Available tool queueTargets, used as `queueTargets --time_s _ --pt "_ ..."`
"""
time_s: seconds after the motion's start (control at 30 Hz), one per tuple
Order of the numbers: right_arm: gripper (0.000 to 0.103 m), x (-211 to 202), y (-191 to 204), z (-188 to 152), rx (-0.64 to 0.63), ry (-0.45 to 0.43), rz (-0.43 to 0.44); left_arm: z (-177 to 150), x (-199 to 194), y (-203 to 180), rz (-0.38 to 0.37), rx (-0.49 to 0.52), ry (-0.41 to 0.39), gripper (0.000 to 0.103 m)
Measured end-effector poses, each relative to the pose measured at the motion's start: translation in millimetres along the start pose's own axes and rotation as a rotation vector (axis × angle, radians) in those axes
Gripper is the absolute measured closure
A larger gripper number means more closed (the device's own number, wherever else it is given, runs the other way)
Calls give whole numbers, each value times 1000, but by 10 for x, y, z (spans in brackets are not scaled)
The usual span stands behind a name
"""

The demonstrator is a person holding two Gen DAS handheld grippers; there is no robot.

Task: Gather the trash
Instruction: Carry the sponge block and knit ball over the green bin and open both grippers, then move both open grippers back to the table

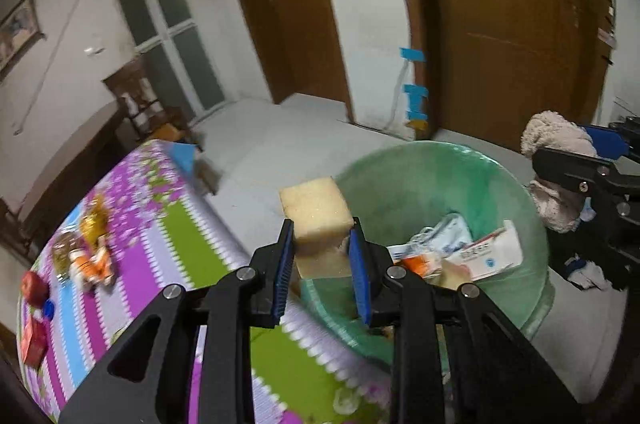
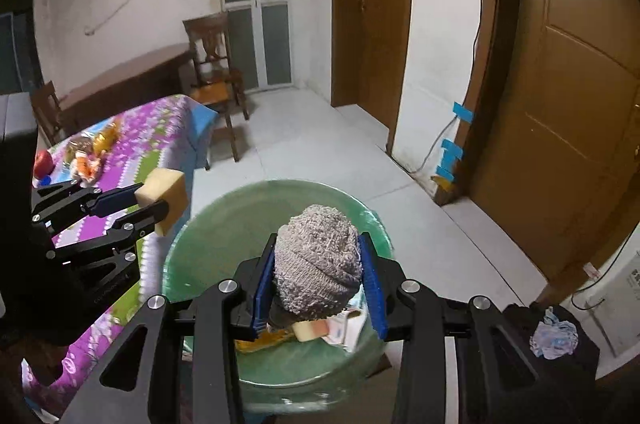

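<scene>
My left gripper (image 1: 320,244) is shut on a yellow sponge block (image 1: 316,216) and holds it at the near rim of a green plastic basin (image 1: 400,164). The basin holds paper packets and boxes (image 1: 480,252). My right gripper (image 2: 320,272) is shut on a grey knitted cloth (image 2: 318,260) above the basin (image 2: 224,220). The right gripper also shows at the right edge of the left wrist view (image 1: 576,168), with the cloth (image 1: 556,140). The left gripper with the sponge (image 2: 164,192) shows at the left of the right wrist view.
A table with a purple, green and blue cloth (image 1: 160,236) stands left of the basin; snack wrappers (image 1: 88,248), a red apple (image 1: 34,288) and a red box (image 1: 34,340) lie on it. A wooden chair (image 2: 216,76) and brown doors (image 2: 560,84) stand behind. A black bin with crumpled paper (image 2: 554,338) is at the right.
</scene>
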State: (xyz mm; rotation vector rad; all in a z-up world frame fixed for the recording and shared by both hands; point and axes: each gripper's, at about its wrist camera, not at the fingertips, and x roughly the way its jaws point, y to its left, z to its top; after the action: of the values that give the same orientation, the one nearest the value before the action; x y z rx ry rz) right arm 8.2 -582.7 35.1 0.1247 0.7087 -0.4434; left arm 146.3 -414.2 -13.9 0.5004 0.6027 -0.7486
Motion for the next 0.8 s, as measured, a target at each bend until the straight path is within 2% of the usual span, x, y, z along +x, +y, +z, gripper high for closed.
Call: queueTargets --time_s 0.07,0.43,0.63,0.7,0.73,0.8 --pt "63 42 -22 7 -1 21 -7 32 88 -44 -44 13 17 78" --pt "63 320 56 -39 -53 115 -18 2 380 -45 -176 23 99 78" --pt "61 416 138 -1 -86 139 -6 22 395 -92 -238 43 83 76" --pt "47 468 133 7 -93 142 -5 7 433 -99 -238 56 92 54" --pt "46 476 113 10 -89 139 -10 0 450 -92 -213 55 96 41" --pt "46 501 84 14 -77 141 -3 -19 456 -72 -192 51 93 41"
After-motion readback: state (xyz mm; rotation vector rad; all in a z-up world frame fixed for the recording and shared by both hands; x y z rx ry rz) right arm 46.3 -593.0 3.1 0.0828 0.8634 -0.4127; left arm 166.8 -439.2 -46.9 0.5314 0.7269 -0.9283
